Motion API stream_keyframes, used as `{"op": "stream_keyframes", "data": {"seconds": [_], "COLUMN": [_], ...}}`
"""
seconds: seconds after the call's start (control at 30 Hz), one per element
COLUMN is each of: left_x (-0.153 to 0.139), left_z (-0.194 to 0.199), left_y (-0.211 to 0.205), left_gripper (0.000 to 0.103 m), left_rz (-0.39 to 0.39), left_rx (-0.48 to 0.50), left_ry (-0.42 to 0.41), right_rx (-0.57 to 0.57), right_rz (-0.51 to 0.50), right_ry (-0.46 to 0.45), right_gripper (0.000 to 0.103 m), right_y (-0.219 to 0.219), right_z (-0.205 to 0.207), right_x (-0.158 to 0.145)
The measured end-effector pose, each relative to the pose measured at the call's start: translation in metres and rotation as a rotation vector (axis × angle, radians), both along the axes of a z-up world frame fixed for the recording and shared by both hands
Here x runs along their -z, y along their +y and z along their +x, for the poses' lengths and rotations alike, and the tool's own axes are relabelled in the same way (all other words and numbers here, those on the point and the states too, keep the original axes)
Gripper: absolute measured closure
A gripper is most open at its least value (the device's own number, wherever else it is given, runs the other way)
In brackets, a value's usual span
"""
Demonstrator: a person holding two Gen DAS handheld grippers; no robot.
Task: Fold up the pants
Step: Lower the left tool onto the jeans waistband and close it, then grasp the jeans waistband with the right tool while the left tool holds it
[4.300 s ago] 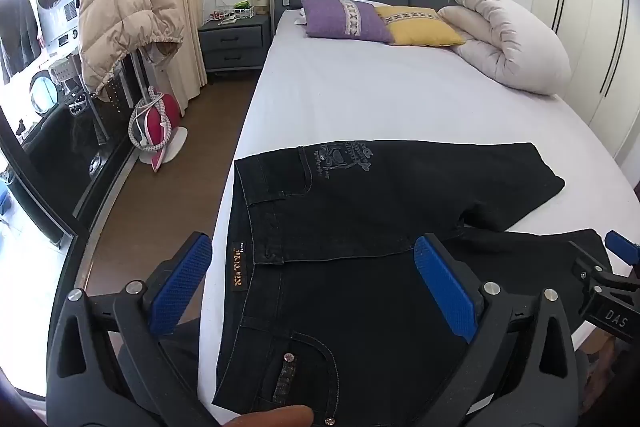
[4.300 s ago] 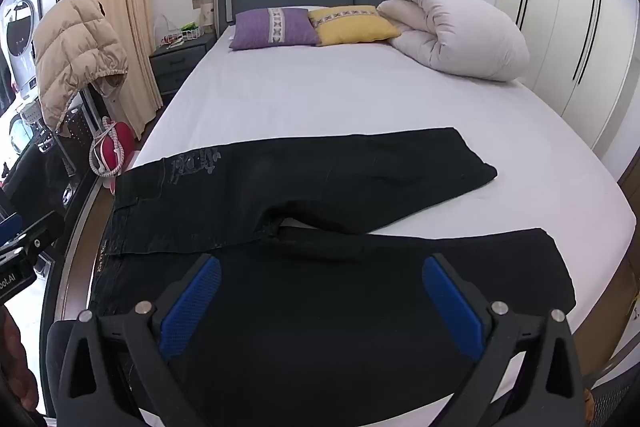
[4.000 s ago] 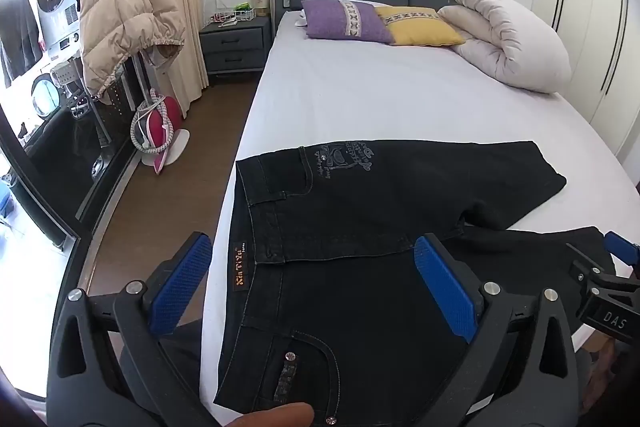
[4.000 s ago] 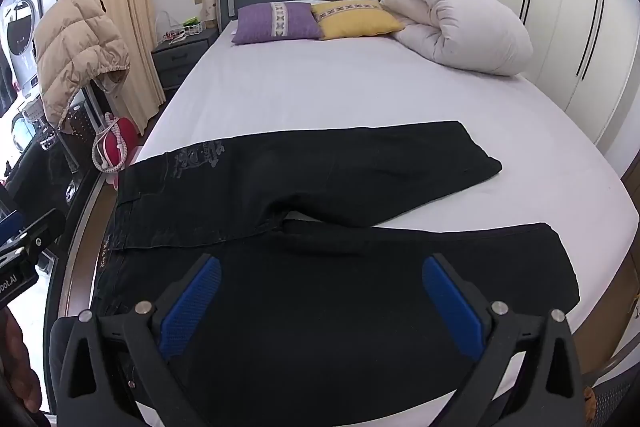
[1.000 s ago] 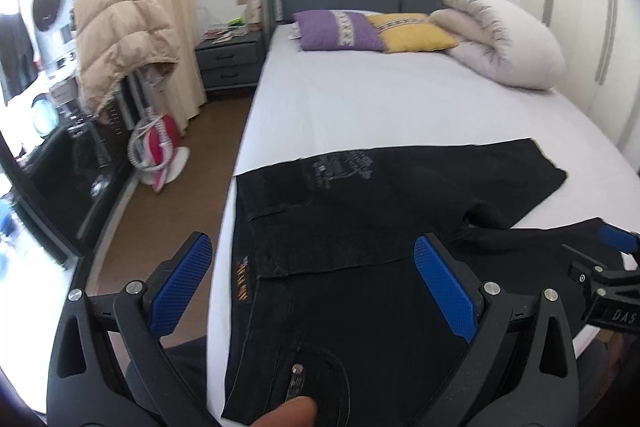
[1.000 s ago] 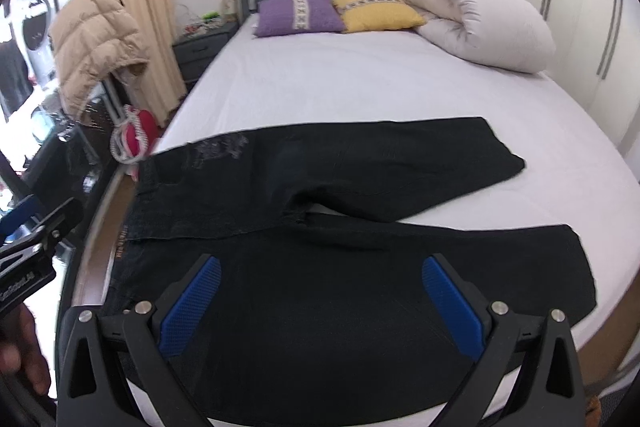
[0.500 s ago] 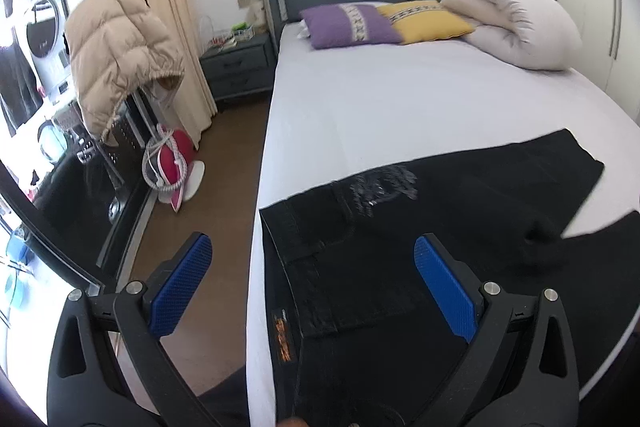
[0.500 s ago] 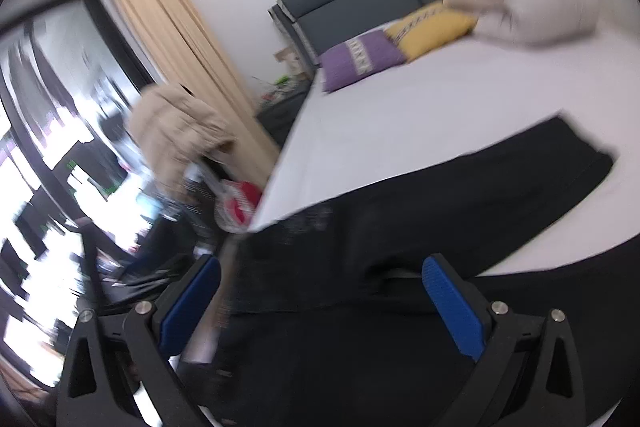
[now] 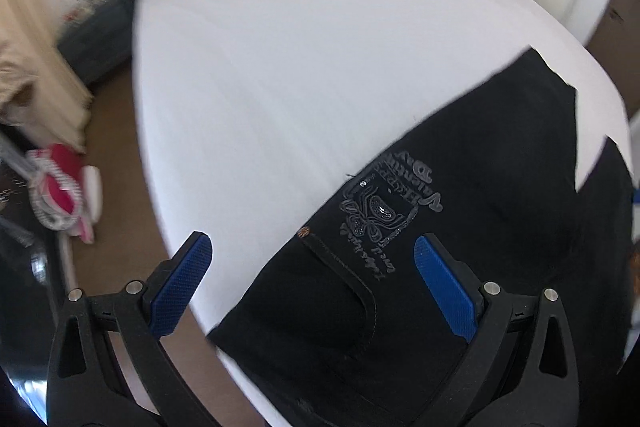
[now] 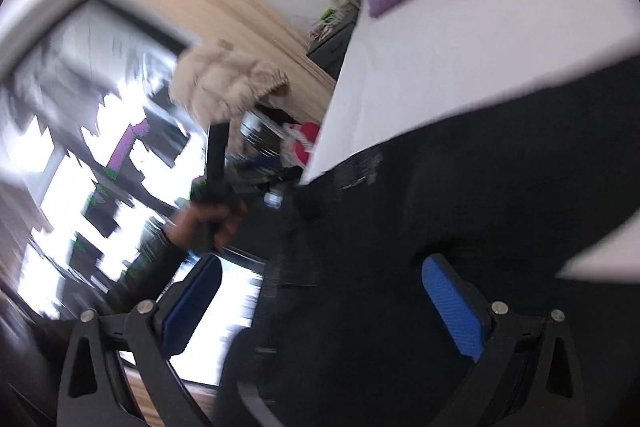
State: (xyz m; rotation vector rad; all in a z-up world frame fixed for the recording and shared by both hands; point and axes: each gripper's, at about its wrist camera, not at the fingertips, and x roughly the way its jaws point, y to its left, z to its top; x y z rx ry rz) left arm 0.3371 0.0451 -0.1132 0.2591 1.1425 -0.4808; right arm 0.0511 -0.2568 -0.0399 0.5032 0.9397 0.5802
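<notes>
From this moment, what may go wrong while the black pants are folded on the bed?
1. The black denim pants lie with the waist near the edge of the white bed, above the brown floor; a pull could slide them off.
2. Both views are motion-blurred, so a fast grasp may miss the waistband.
3. The left hand-held gripper and right hand-held gripper are both open and hold nothing; one may pinch only a single layer.

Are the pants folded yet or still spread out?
Spread out. The black pants lie flat on the white bed, both legs apart with sheet showing between them. Both tongs, left and right, are open, gripping nothing.
</notes>
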Motion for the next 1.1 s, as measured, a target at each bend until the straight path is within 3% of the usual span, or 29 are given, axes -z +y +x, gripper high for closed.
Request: {"op": "stream_keyframes", "data": {"seconds": [0.13, 0.33, 0.5, 0.63, 0.73, 0.83, 0.97, 1.1], "left_x": [0.034, 0.074, 0.082, 0.078, 0.076, 0.071, 0.049, 0.024], "left_z": [0.023, 0.05, 0.069, 0.062, 0.052, 0.049, 0.031, -0.009], "left_y": [0.0, -0.002, 0.006, -0.002, -0.016, -0.018, -0.014, -0.024], "left_gripper": [0.001, 0.013, 0.043, 0.078, 0.087, 0.091, 0.093, 0.093], "left_rz": [-0.027, -0.016, -0.023, -0.002, 0.052, 0.034, -0.01, 0.032], "left_rx": [0.049, 0.123, 0.073, 0.103, 0.131, 0.104, 0.066, 0.077], "left_ry": [0.106, 0.239, 0.28, 0.323, 0.299, 0.265, 0.164, 0.034], "right_rx": [-0.091, -0.157, -0.198, -0.247, -0.279, -0.288, -0.332, -0.396], "right_rz": [-0.163, -0.26, -0.32, -0.414, -0.472, -0.507, -0.607, -0.697], "right_ry": [-0.062, -0.111, -0.135, -0.168, -0.187, -0.194, -0.227, -0.239], "right_gripper": [0.008, 0.014, 0.023, 0.027, 0.027, 0.029, 0.031, 0.033], "right_y": [0.006, 0.005, 0.013, 0.021, 0.029, 0.035, 0.048, 0.064], "right_z": [0.016, 0.036, 0.054, 0.066, 0.079, 0.094, 0.109, 0.13], "right_x": [0.0, 0.008, 0.017, 0.02, 0.021, 0.022, 0.024, 0.03]}}
